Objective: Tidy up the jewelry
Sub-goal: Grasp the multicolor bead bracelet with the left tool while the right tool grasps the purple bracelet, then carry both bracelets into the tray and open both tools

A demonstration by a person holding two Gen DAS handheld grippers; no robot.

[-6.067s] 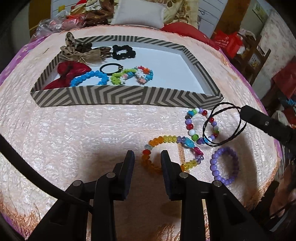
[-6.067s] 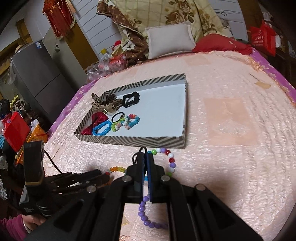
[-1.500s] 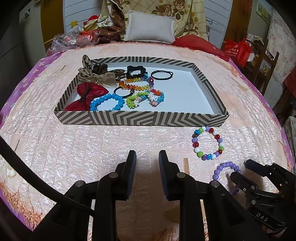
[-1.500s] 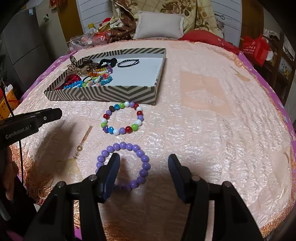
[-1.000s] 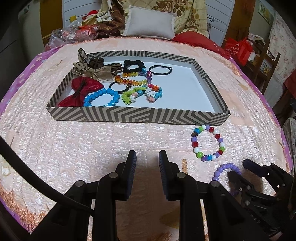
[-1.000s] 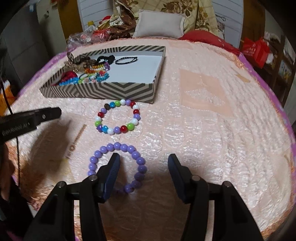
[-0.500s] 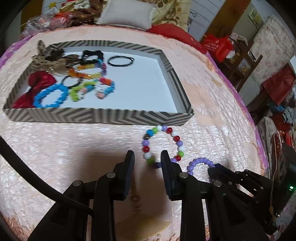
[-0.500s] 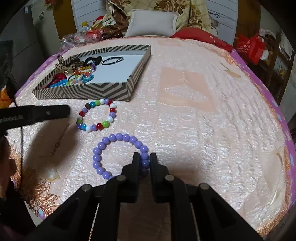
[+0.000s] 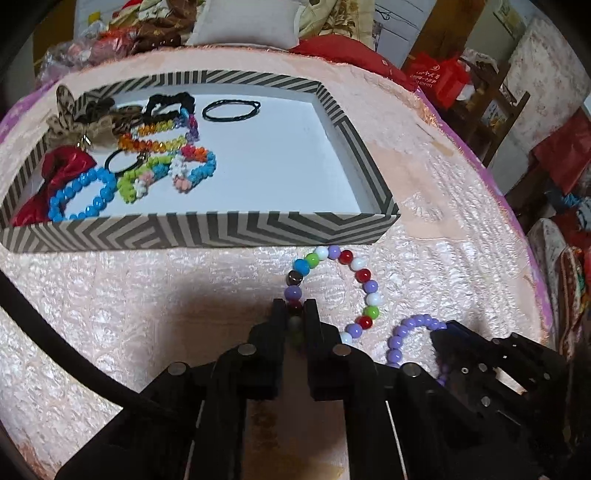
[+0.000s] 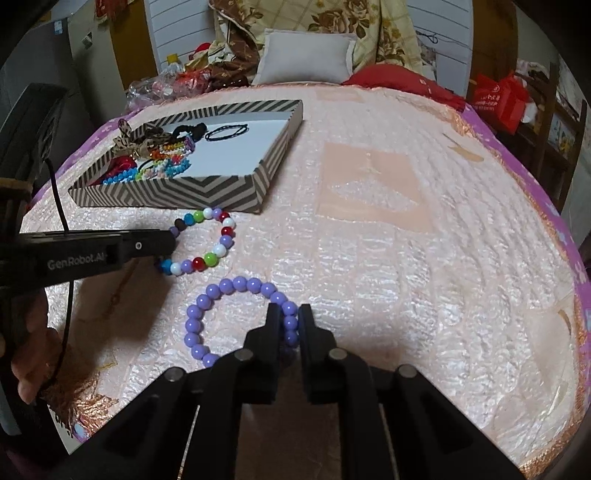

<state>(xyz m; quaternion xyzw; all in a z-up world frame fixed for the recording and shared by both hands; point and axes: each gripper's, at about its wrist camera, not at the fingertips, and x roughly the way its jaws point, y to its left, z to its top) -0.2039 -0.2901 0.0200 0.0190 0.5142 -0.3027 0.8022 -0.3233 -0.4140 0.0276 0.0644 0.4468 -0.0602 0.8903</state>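
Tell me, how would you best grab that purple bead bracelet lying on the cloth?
Pinch one short run of beads on the purple bracelet, coming down from above with one finger inside the ring and one outside. It lies flat as an open loop, so only the strand is thin enough to clamp. The right gripper grips it just so, on its near right side.

Peach quilted satin bedspread (image 10: 406,258) with a purple border covers the bed. At its far end sit a grey rectangular cushion (image 10: 306,55), a floral brown-and-cream quilt (image 10: 332,18) and white slatted panels (image 10: 170,29). Red bags (image 9: 439,79) off right.
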